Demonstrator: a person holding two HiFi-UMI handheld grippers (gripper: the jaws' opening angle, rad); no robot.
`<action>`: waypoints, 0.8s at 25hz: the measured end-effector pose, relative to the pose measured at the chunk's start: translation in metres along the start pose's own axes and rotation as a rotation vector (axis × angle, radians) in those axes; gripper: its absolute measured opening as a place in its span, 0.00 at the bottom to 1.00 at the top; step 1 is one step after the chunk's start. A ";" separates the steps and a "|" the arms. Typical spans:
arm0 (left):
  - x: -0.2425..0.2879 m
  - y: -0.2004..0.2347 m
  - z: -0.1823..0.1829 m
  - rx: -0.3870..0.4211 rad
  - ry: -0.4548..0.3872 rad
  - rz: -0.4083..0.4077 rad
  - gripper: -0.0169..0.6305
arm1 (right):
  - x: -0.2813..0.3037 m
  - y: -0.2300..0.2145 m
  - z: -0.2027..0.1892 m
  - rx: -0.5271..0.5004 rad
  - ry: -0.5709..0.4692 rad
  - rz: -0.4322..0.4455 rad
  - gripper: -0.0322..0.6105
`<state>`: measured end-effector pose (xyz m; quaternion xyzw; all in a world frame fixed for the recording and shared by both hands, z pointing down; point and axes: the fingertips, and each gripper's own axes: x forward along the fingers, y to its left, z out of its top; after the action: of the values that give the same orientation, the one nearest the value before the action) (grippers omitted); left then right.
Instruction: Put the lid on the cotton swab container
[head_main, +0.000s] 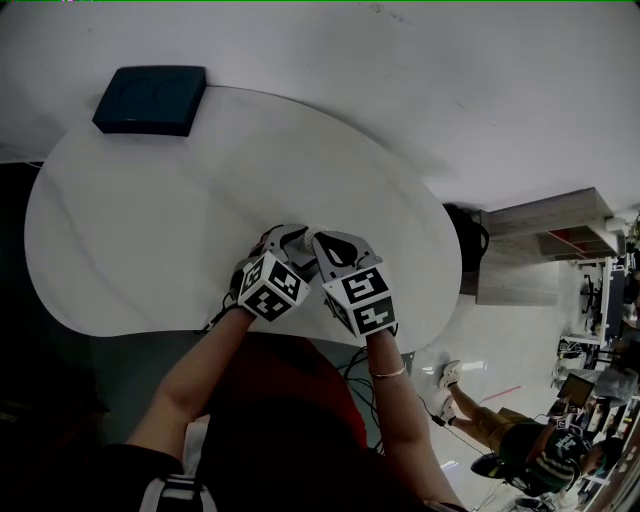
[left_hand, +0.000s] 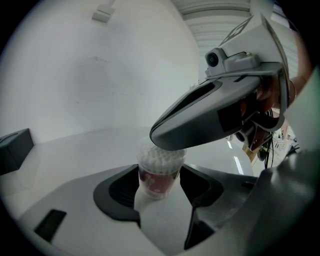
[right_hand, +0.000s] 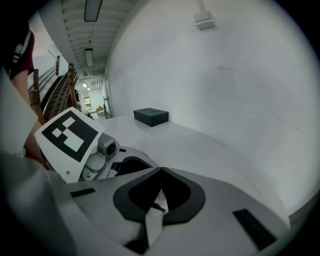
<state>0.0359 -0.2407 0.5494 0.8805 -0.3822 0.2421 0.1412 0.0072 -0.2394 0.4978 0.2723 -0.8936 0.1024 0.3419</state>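
Observation:
The cotton swab container (left_hand: 158, 175), a clear cup with a red label and white swab tips on top, stands upright between the jaws of my left gripper (left_hand: 159, 186), which is shut on it. A faint clear lid (left_hand: 146, 152) sits over the swab tips, right under the tip of my right gripper (left_hand: 161, 138). In the right gripper view, my right gripper (right_hand: 159, 194) has its jaws together on a thin pale piece, seemingly the lid. In the head view, the left gripper (head_main: 290, 241) and right gripper (head_main: 326, 246) meet near the white table's (head_main: 150, 220) front edge and hide the container.
A dark blue box (head_main: 150, 98) lies at the table's far left end, also visible as the box (right_hand: 150, 116) in the right gripper view. A grey cabinet (head_main: 545, 240) and a person on the floor (head_main: 520, 440) are off to the right.

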 end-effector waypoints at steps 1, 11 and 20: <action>0.000 0.000 0.000 0.000 0.000 0.000 0.45 | 0.000 0.000 0.000 0.004 -0.003 0.000 0.07; -0.001 0.001 0.001 -0.008 -0.010 0.005 0.45 | -0.015 -0.009 0.008 0.085 -0.091 -0.042 0.07; -0.002 -0.001 0.002 -0.010 -0.015 -0.003 0.46 | -0.033 -0.022 0.002 0.185 -0.143 -0.095 0.07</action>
<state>0.0358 -0.2392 0.5468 0.8822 -0.3832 0.2334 0.1429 0.0388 -0.2444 0.4738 0.3514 -0.8885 0.1486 0.2550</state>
